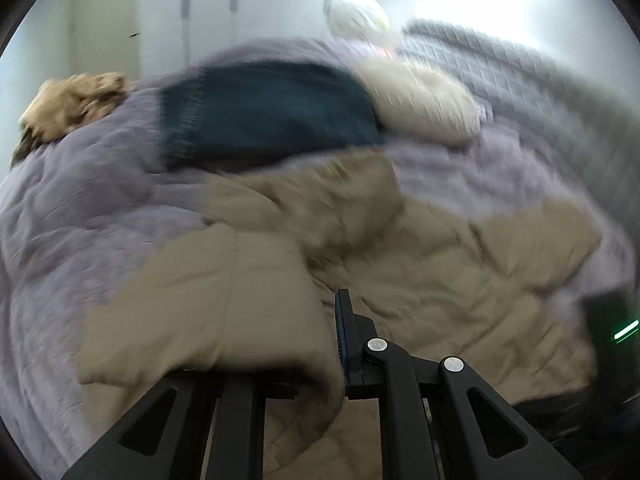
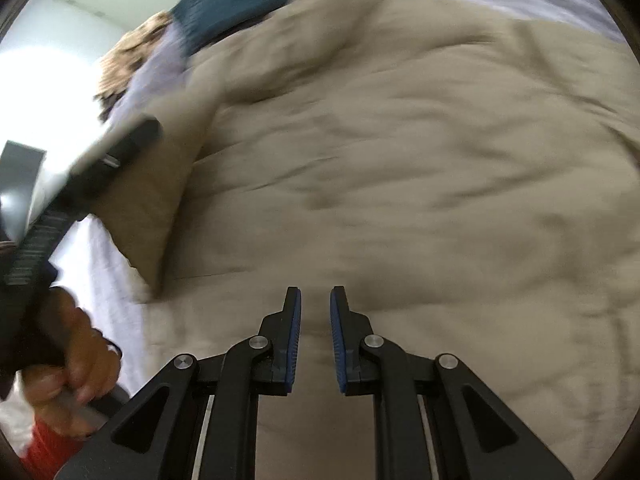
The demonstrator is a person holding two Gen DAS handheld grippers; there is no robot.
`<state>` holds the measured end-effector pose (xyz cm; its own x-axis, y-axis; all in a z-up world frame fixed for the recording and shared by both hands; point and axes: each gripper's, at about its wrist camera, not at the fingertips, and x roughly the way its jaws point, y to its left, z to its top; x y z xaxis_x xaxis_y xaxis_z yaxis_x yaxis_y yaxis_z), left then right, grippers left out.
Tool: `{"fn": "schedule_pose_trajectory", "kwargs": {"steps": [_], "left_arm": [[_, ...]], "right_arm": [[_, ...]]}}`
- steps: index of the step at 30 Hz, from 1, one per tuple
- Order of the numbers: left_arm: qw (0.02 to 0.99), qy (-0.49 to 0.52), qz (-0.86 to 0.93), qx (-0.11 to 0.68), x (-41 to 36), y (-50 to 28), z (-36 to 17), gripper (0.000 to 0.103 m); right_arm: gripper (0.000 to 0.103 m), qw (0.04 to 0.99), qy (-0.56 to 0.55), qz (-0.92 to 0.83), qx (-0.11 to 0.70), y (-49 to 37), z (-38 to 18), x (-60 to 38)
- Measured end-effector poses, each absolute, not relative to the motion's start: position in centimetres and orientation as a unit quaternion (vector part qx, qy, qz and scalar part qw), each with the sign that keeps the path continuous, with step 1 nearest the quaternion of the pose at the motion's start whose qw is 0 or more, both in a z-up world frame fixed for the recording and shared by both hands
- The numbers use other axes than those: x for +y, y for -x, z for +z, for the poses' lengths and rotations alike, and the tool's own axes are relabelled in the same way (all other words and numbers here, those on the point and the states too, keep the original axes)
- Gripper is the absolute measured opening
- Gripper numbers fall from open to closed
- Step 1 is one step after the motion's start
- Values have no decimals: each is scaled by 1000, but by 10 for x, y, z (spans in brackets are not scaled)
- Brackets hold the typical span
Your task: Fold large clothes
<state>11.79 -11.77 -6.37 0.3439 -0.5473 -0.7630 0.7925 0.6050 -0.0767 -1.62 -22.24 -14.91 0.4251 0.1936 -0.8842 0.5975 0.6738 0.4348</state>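
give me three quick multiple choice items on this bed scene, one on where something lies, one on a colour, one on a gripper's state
1. Where does the dark teal garment lie?
A. beyond the beige jacket, on the lilac bedspread
B. under the jacket
C. on the floor

2. What colour is the jacket?
A. red
B. beige
C. black

3. What is the left gripper doing?
A. hanging open above the bed
B. shut on a fold of the jacket
C. shut on the teal garment

Answers:
1 A, since the teal piece rests on the bedspread past the jacket's far edge.
2 B, since both views show tan quilted fabric.
3 B, since beige fabric bunches over and between its fingers in the left wrist view.
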Motion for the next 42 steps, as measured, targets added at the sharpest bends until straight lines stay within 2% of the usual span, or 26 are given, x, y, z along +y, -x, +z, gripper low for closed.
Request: {"fn": "schedule_pose_trajectory", "kwargs": {"steps": [2,3,5,6,7,8,10,11,12,16,18,21,25,29,31,32,36,42], "left_arm": [[799,-189,-406,402,-135,-106,-88,15],[797,-197,-403,405,-138,-103,-95,20],[791,-201,-405,412,-140,-93,-102,42],[794,-196,-407,408,-136,-90,-103,68],[802,-189,-406,396,-131,-86,-97,83],[809,-179,-409,381,-124,-81,-89,84],[805,-175,-417,383,-118,-80,-83,84],[806,-171,-414,387,-109,-79,-74,84],[809,-166,-411,387,-101,-81,-70,84],[839,-139,-356,388,-49,-97,-56,84],[853,-121,-309,402,-17,-109,-56,84],[863,-98,-249,428,25,-131,-67,84],[852,-50,-208,478,66,-158,-86,84],[843,-21,-184,504,91,-181,-102,84],[842,-15,-175,509,92,-188,-109,84],[842,-12,-174,510,93,-193,-110,84],[837,-5,-186,514,89,-203,-120,84],[817,13,-204,539,59,-234,-146,84]], "right_arm": [[16,746,-391,-150,517,30,-154,-237],[17,744,-393,-155,518,35,-154,-242],[17,743,-395,-157,517,42,-154,-252],[17,742,-396,-157,517,41,-154,-251],[17,743,-395,-156,517,40,-151,-253],[18,744,-392,-155,518,37,-150,-253],[34,751,-380,-156,518,32,-144,-257],[55,755,-374,-157,516,30,-142,-257],[67,762,-367,-155,510,44,-137,-258],[70,812,-286,-119,495,21,-106,-229],[80,836,-222,-96,493,-7,-95,-203],[80,854,-102,-86,503,-49,-94,-161],[80,849,39,-78,521,-90,-119,-118],[80,850,88,-118,506,-99,-136,-119],[69,856,41,-164,489,-93,-131,-145],[59,853,-17,-189,487,-88,-129,-169],[58,802,-271,-235,478,-50,-145,-264],[58,757,-442,-186,444,-12,-171,-309]]}}
